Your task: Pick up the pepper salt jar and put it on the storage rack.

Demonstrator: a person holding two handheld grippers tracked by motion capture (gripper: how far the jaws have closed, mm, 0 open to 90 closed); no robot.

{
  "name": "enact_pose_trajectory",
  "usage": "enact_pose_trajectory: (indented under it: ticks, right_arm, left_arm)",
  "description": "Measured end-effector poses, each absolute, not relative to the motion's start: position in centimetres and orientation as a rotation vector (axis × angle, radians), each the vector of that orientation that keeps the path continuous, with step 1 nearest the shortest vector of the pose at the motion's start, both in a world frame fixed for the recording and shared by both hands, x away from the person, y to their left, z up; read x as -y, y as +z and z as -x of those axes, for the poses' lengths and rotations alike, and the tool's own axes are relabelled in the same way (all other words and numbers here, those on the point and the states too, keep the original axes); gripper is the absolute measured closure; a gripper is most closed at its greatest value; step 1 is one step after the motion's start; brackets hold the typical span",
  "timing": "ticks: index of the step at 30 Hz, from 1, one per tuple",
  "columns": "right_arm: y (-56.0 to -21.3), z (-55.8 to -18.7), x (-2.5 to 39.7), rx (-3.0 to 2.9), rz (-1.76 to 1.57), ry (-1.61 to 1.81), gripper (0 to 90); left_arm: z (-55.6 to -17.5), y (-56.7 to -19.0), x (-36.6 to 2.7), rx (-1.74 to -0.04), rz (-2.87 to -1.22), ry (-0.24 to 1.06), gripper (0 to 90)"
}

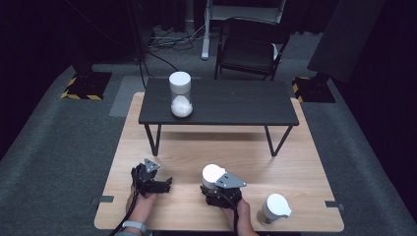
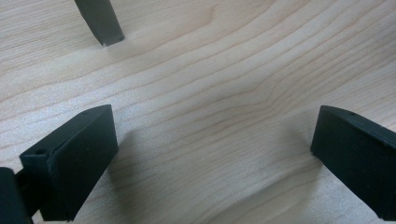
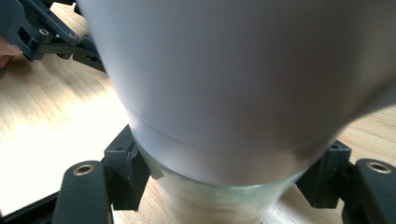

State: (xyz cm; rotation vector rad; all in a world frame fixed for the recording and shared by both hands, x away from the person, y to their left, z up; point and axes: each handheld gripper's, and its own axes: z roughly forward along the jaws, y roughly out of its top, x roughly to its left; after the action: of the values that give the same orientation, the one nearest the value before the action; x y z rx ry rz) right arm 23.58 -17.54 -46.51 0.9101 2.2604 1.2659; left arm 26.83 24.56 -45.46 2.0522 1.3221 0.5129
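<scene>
High view: the right tool [image 1: 215, 189] grasps a jar [image 1: 212, 174] with a white lid, standing on the desk [image 1: 305, 172] near the person's edge. The left tool [image 1: 156, 185] lies close by, released and holding nothing. A second jar [image 1: 273, 209] sits at the near right corner, well apart from the first, and a third [image 1: 180, 94] stands on the dark shelf [image 1: 236, 103] farther back.

Left gripper view: both jaws stand wide apart over bare wood, with a shelf leg [image 2: 100, 21] ahead. This tool is free to steady the jar if needed.

Right gripper view: the jaws press the jar's [image 3: 224, 93] glass body just under the lid, one on each side. That grip looks centred. To do this step well, I would keep the jar upright, hold the clamp firm on the slippery glass, lift straight before travelling, and steer clear of the shelf edge.
</scene>
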Motion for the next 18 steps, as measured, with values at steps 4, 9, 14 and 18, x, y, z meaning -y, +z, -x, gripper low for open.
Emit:
enact_pose_trajectory:
  ticks: [4, 9, 14, 18]
  right_arm:
    - [-46.49, -23.55, 17.51, -2.26, -0.911, 1.264, 30.5]
    - [-46.4, -23.54, 17.46, -2.259, -0.912, 1.258, 30.7]
    - [-46.31, -23.55, 17.63, -2.263, -0.917, 1.262, 30.7]
    - [-46.1, -23.53, 17.78, -2.268, -0.919, 1.273, 30.7]
  left_arm:
    - [-26.83, -45.46, -24.56, -1.323, -2.052, 0.513, 0.2]
    - [-26.83, -45.46, -24.56, -1.323, -2.052, 0.513, 0.2]
    - [-26.83, -45.46, -24.56, -1.323, -2.052, 0.513, 0.2]
    - [-26.83, -45.46, -24.56, -1.323, -2.052, 0.513, 0.2]
